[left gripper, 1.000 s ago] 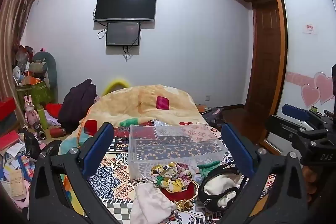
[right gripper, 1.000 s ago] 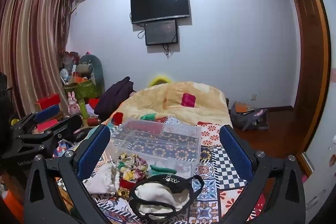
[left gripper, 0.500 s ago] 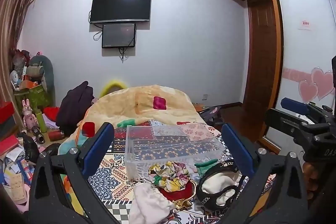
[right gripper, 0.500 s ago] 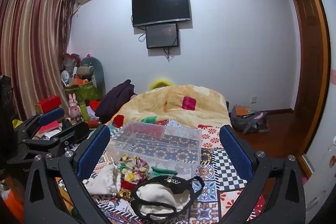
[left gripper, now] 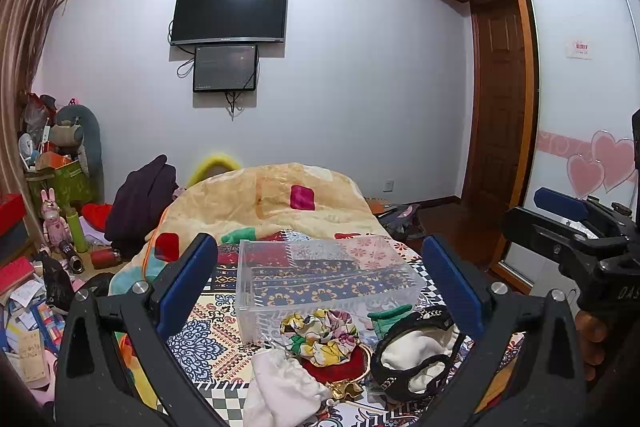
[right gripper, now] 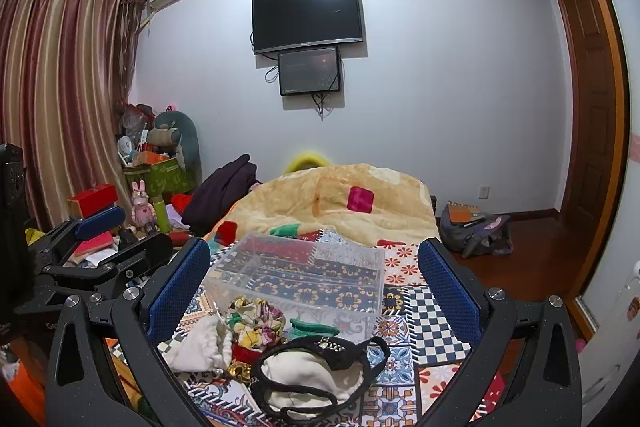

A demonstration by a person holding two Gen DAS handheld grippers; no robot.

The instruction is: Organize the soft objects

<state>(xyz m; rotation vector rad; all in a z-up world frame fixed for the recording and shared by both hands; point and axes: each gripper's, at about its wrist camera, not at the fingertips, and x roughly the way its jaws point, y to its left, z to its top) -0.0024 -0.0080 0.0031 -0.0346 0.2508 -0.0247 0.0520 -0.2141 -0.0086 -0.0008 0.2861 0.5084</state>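
Each hand-held gripper (left gripper: 320,287) (right gripper: 314,283) is speckled black plastic, blue textured pads (left gripper: 188,285) (silver screws at joints).

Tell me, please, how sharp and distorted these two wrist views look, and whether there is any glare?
Left wrist: strong fisheye bending of the wardrobe, dark vignetted corners, a faint glare streak on the TV. Right wrist: the same barrel curve, clear box sharp, no motion blur.

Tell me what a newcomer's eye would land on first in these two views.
First, the heap of soft things near the camera on the patterned bedspread: a floral scrunchie, a white cloth pouch and a black-trimmed white piece. Just behind them stands a clear plastic box with nothing in it. Both the left gripper and the right gripper hang open above the heap, holding nothing.
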